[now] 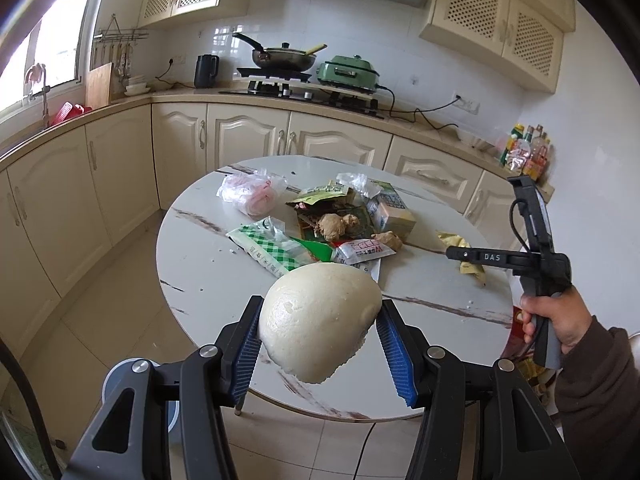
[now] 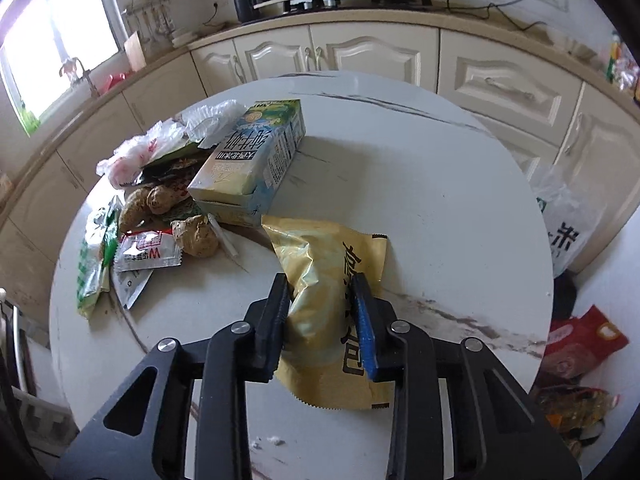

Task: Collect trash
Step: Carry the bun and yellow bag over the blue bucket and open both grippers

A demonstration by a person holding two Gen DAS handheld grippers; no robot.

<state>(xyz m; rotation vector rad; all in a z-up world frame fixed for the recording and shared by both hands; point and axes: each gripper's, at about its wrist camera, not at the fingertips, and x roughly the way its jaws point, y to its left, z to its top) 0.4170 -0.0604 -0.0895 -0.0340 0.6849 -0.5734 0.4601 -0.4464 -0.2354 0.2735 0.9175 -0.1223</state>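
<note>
A: The left gripper (image 1: 318,330) is pinching a white steamed bun (image 1: 320,320), lifted clear above the near edge of the round table (image 1: 200,272). What worries you?

B: The bun is soft and rounded, and the pads meet it only at its sides. Squeeze harder and it dents or tears; ease off and it could slide down onto the floor, since much of it hangs over the table's rim.

A: And the right gripper (image 2: 322,320)?

B: Its jaws are drawn in on the yellow packet (image 2: 320,280), which lies flat on the table beside the milk carton (image 2: 248,160). The foil looks slick and crumpled, so the pads may catch just a fold and lose it on lifting. The picture is blurred, so I can't be sure how firmly it is gripped.

A: The remaining trash?

B: Wrappers, a plastic bag (image 1: 250,194) and ginger pieces (image 1: 336,226) sit piled mid-table. A careless sweep could knock the carton or scatter them.
</note>
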